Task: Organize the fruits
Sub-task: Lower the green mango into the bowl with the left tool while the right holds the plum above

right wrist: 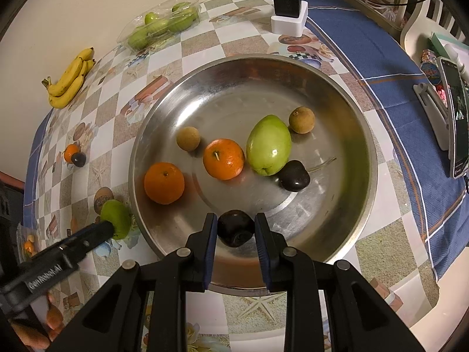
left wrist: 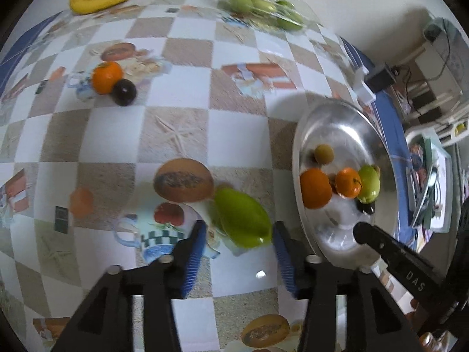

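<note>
One checkered tabletop [right wrist: 164,58] carries all items. Steel bowl [right wrist: 346,111] sits at its centre and holds two oranges [right wrist: 164,183], one green mango-shaped fruit [right wrist: 269,145], two brown longans [right wrist: 301,120] and one dark cherry [right wrist: 294,179]. Banana bunch [right wrist: 69,79] and bagged green fruits [right wrist: 159,25] lie near the wall. Right claw [right wrist: 236,228] is over the bowl's near side, narrowly parted, pads touching both sides of a dark plum [right wrist: 235,227]. Left claw [left wrist: 237,252] is wide open beside the bowl, flanking a green fruit [left wrist: 241,217] on the tabletop; contact cannot be confirmed. Small orange [left wrist: 107,77] and dark plum-like fruit [left wrist: 125,92] rest touching, well apart from the bowl.
</note>
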